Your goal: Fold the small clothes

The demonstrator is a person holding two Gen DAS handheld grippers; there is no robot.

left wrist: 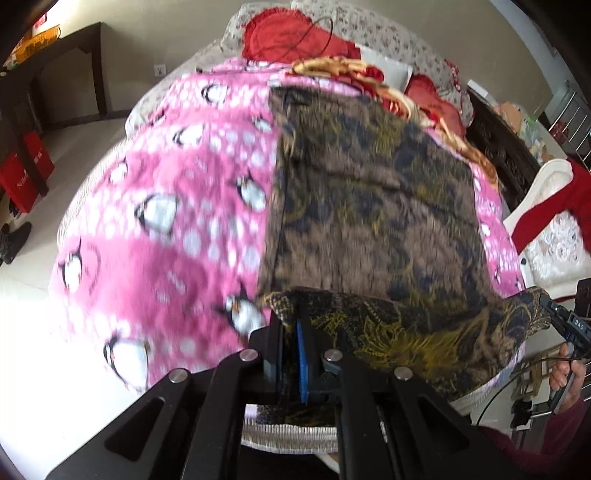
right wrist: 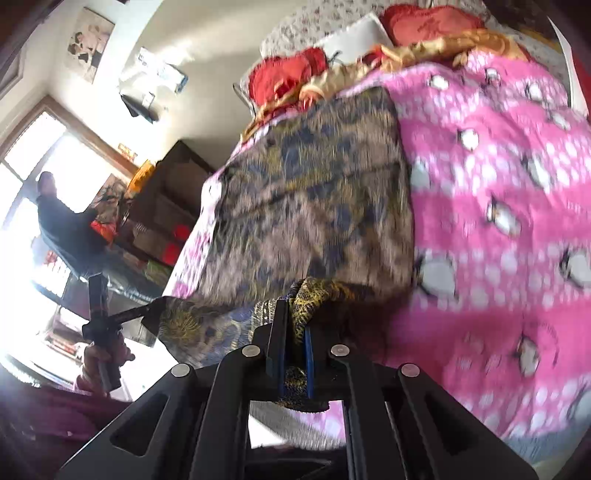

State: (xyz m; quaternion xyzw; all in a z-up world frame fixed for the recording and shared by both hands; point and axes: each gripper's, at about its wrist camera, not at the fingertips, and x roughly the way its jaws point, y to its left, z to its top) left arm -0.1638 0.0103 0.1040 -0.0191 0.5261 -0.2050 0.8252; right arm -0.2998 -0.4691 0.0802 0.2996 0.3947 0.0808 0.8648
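1. Left wrist view: the left gripper (left wrist: 290,332) has its jaws pressed together on the near left corner of the garment (left wrist: 369,206), a brown, blue and yellow patterned piece lying on the pink blanket (left wrist: 166,206) on the bed.
2. Same view: the garment's near edge is raised off the blanket and hangs in a band between the two corners. At the far right the right gripper (left wrist: 554,310) holds the other corner, a hand (left wrist: 565,373) under it.
3. Same view: the rest of the garment lies flat and fairly square, its far edge near the red cushions (left wrist: 288,33).
4. Right wrist view: the right gripper (right wrist: 291,325) pinches a bunched near corner of the garment (right wrist: 314,192); cloth shows between its pads (right wrist: 308,354).
5. Same view: at left the left gripper (right wrist: 151,312) grips the opposite corner, its hand (right wrist: 105,354) below. A second person (right wrist: 66,221) stands by the window, well apart.
6. Progress, as I judge it: both corners are taken and lifted, so a fold is started but not laid. Carrying the near edge over to the far edge, releasing and smoothing are left; whether further folds follow I cannot tell.
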